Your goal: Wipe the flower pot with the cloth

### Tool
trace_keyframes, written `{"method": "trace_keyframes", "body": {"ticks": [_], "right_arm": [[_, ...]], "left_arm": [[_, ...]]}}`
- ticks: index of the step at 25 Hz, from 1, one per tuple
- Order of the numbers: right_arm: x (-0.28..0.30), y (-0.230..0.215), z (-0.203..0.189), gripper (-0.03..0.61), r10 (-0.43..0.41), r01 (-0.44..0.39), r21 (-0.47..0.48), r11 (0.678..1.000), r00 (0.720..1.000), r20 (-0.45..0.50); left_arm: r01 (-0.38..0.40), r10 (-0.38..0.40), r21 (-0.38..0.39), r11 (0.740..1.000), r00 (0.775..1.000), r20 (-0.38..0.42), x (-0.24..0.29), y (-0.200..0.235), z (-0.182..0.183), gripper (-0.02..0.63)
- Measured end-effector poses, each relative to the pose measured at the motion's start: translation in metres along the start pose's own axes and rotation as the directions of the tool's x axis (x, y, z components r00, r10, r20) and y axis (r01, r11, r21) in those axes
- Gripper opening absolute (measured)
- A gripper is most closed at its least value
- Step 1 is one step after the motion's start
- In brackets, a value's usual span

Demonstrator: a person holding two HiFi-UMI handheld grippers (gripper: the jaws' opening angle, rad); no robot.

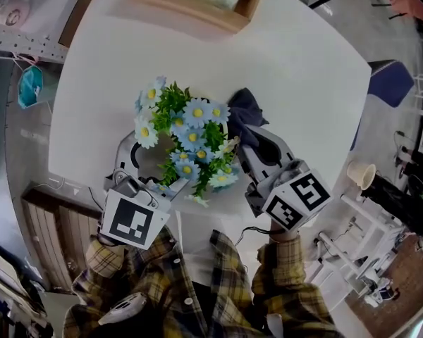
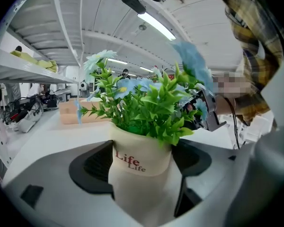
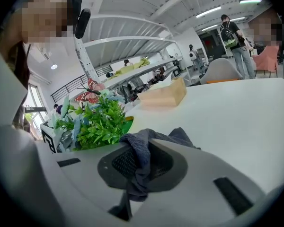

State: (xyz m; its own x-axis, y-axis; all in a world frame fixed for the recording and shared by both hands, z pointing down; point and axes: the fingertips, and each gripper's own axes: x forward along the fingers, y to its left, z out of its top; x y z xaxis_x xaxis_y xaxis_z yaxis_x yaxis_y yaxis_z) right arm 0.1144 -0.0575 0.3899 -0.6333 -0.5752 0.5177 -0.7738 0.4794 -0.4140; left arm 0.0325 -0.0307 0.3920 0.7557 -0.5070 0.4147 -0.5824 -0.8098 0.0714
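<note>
The cream flower pot (image 2: 137, 150), printed "Life" in red, is found at the near side of the white table (image 1: 303, 69), between the spread jaws of the left gripper (image 2: 142, 163); green leaves and blue daisies (image 1: 187, 136) are held in it; the dark cloth (image 3: 138, 150) is pinched by the right gripper (image 3: 132, 176), just right of the daisies; something pale is held in the far wooden tray (image 1: 190, 11).
</note>
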Motion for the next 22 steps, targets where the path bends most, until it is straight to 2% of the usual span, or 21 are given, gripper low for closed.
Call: {"method": "trace_keyframes", "body": {"ticks": [8,14,18,22], "right_arm": [[0.016,-0.01,0.005,0.015,0.026,-0.026,-0.001,1.0,0.999,-0.032],[0.019,-0.014,0.013,0.015,0.039,-0.041,-0.04,0.998,0.997,-0.065],[0.029,-0.015,0.016,0.015,0.049,-0.053,-0.056,0.997,0.996,-0.079],[0.037,-0.019,0.02,0.015,0.058,-0.064,-0.062,0.996,0.994,-0.089]], "left_arm": [[0.045,-0.044,0.026,0.999,0.999,-0.023,0.014,0.012,0.001,0.38],[0.116,-0.114,0.066,0.991,0.993,-0.04,0.014,0.01,0.006,0.38],[0.161,-0.16,0.05,0.986,0.987,-0.029,0.011,0.009,-0.002,0.38],[0.217,-0.214,0.072,0.974,0.976,-0.045,0.012,0.011,-0.005,0.38]]}}
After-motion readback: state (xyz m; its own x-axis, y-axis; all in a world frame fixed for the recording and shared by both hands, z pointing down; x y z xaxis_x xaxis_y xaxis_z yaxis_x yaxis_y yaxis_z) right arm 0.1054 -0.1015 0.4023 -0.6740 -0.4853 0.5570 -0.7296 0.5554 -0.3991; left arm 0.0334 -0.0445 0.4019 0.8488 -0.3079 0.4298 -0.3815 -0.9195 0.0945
